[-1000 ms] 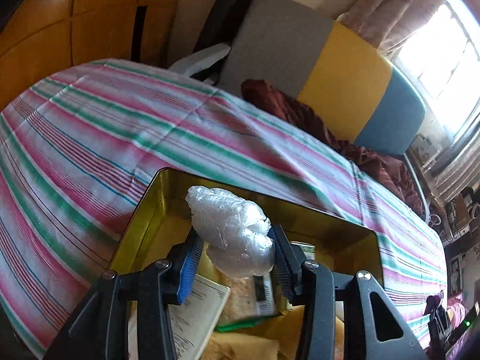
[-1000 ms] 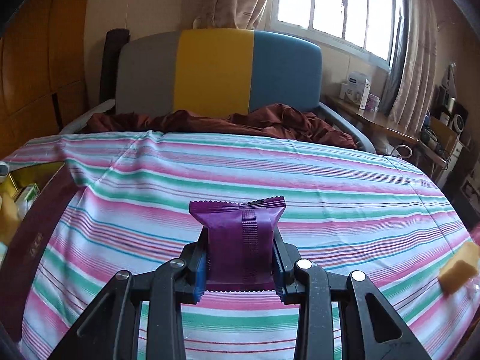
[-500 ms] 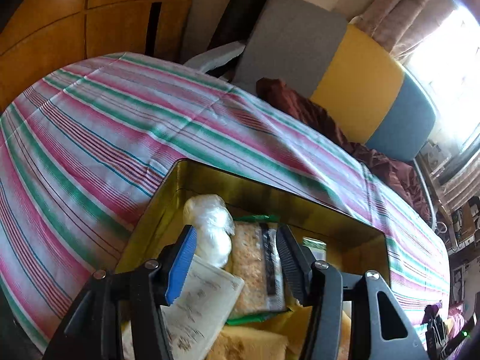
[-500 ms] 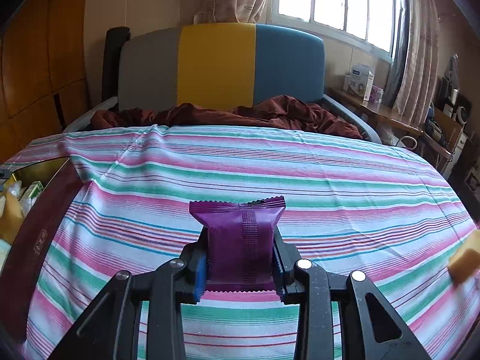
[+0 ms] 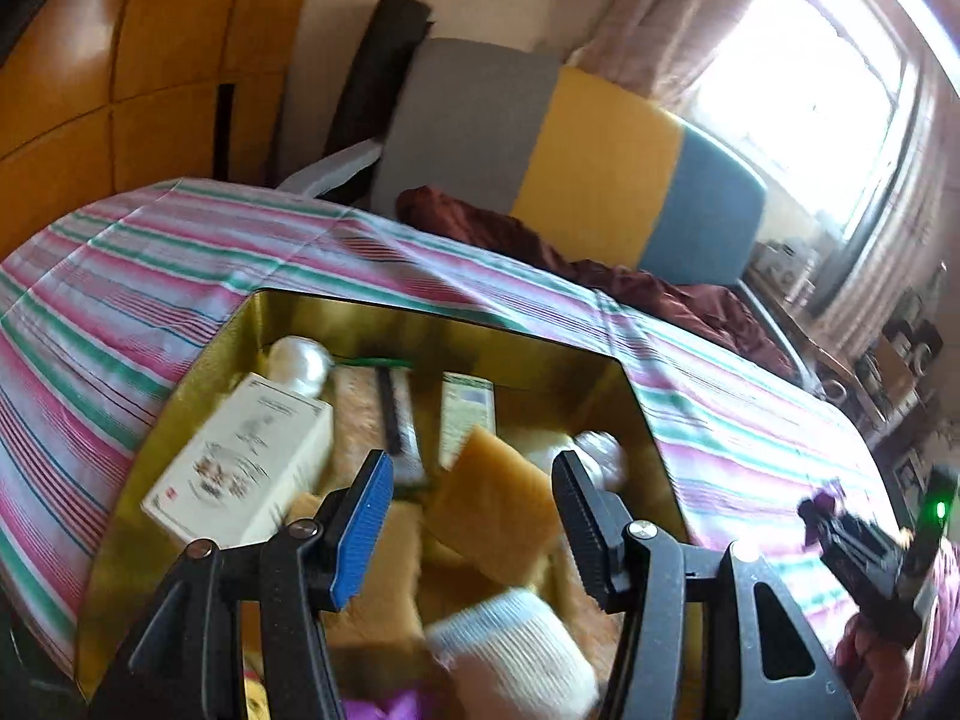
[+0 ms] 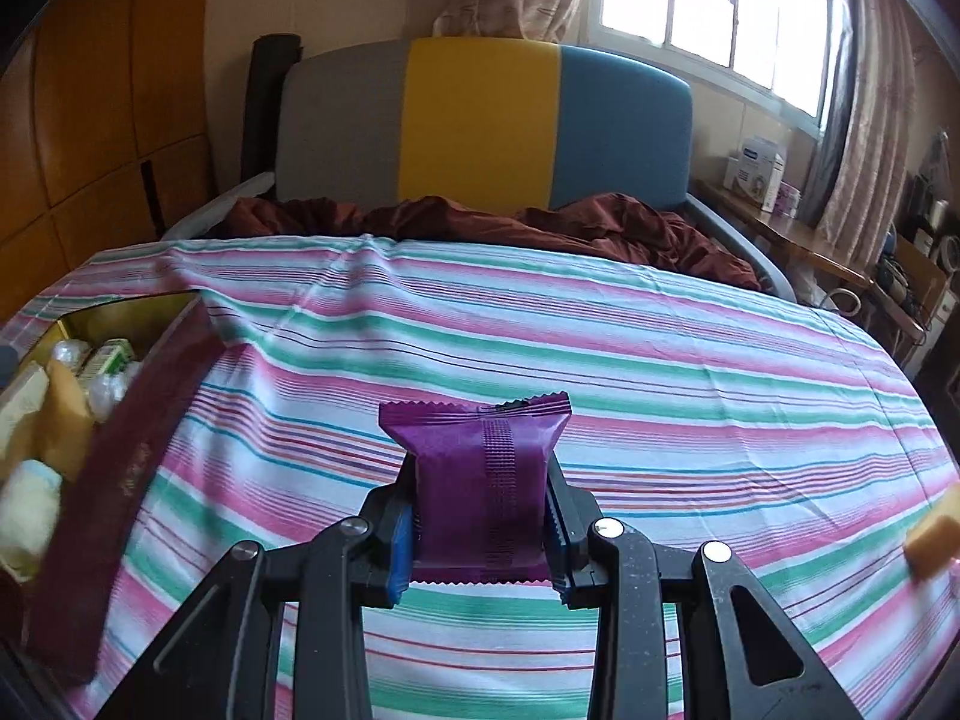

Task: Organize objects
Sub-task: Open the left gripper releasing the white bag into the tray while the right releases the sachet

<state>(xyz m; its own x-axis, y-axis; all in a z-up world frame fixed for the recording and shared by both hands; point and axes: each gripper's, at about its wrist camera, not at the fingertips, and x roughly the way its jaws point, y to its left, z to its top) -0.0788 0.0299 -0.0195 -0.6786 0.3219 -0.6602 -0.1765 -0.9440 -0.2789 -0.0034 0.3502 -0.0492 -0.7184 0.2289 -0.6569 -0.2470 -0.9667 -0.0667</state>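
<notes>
A gold tin box (image 5: 432, 315) sits on the striped bed and holds several items: a white wrapped bundle (image 5: 299, 365), a white carton (image 5: 240, 462), yellow sponges (image 5: 492, 510) and packets. My left gripper (image 5: 471, 516) is open and empty above the box. My right gripper (image 6: 480, 531) is shut on a purple snack packet (image 6: 480, 468) above the bedsheet. The box shows at the left edge of the right wrist view (image 6: 144, 306). The right gripper also shows in the left wrist view (image 5: 864, 546), to the right of the box.
A dark red box lid (image 6: 114, 480) leans beside the box. A yellow sponge (image 6: 933, 537) lies on the sheet at the far right. A maroon blanket (image 6: 480, 222) and a grey, yellow and blue headboard (image 6: 480, 120) are behind. A cluttered side table (image 6: 798, 234) stands right.
My left gripper opened and let go of the white wrapped bundle, which now lies in the box's far left corner. The left gripper pulled back and up. The right gripper moved slightly with its packet.
</notes>
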